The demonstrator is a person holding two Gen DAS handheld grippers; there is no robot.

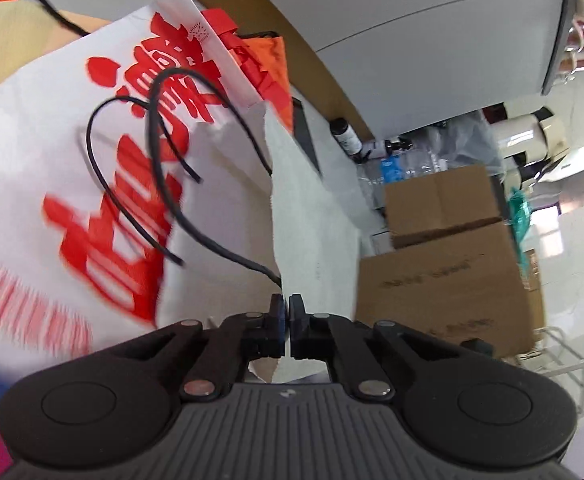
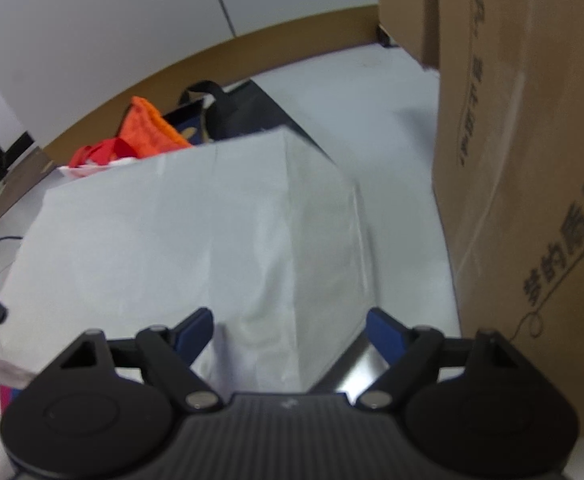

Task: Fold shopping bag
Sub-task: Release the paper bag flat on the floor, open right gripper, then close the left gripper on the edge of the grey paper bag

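A white paper shopping bag with red printed characters and black cord handles fills the left wrist view, lifted and tilted. My left gripper is shut on the bag's top edge where a handle cord joins it. In the right wrist view the bag's plain white panel lies just ahead on the table. My right gripper is open, its blue-padded fingers spread on either side of the bag's near corner, holding nothing.
Brown cardboard boxes stand to the right, one large box close beside my right gripper. Orange and red bags and a black bag lie behind the white bag. The white tabletop ends at a brown edge.
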